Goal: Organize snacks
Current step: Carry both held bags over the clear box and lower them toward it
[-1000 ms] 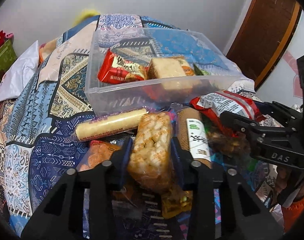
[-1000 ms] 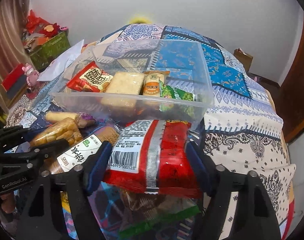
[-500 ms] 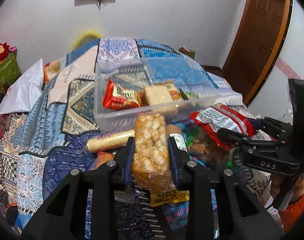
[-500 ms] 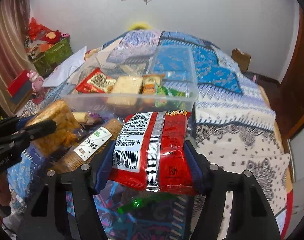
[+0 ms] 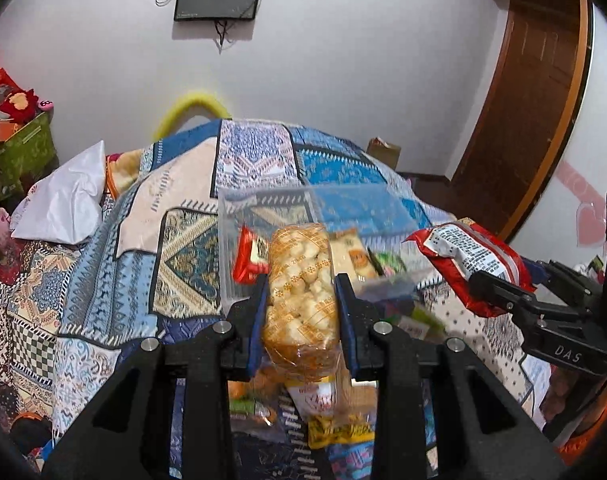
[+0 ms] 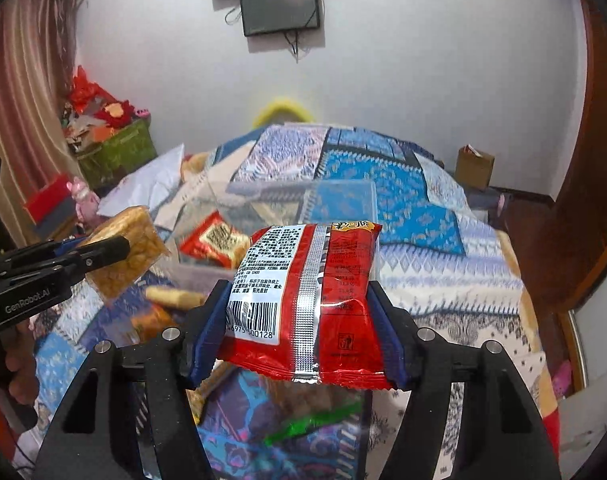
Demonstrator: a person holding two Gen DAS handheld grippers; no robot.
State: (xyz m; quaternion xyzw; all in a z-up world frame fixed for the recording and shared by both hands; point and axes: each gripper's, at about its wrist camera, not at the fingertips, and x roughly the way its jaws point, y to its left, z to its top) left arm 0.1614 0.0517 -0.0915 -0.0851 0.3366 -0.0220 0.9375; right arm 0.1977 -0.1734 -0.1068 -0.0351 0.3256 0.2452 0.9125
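My left gripper (image 5: pixel 301 292) is shut on a clear pack of golden puffed snacks (image 5: pixel 299 276), held upright above the bed. My right gripper (image 6: pixel 299 308) is shut on a red snack packet (image 6: pixel 311 292) with a barcode and silver seam. Both packs hang in front of a clear plastic bin (image 5: pixel 229 220) on the quilt. Inside it lie a red packet (image 5: pixel 247 256), a pale cracker pack (image 5: pixel 349 252) and other snacks. In the right wrist view the left gripper (image 6: pixel 107 250) and its puffed pack (image 6: pixel 139 236) are at the left. The right gripper (image 5: pixel 499 292) with the red packet (image 5: pixel 471 256) shows in the left wrist view.
Loose snacks lie on the patterned quilt (image 5: pixel 183 256) beneath the grippers, among them a yellow pack (image 5: pixel 335 428) and a pale roll (image 6: pixel 171 296). A white pillow (image 5: pixel 67 204) and a green box (image 6: pixel 119 152) are at the left, a wooden door (image 5: pixel 519 128) at the right.
Both grippers have risen off the quilt with their packs and tipped upward, so the bin looks lower and smaller and the wall screen has come into view.
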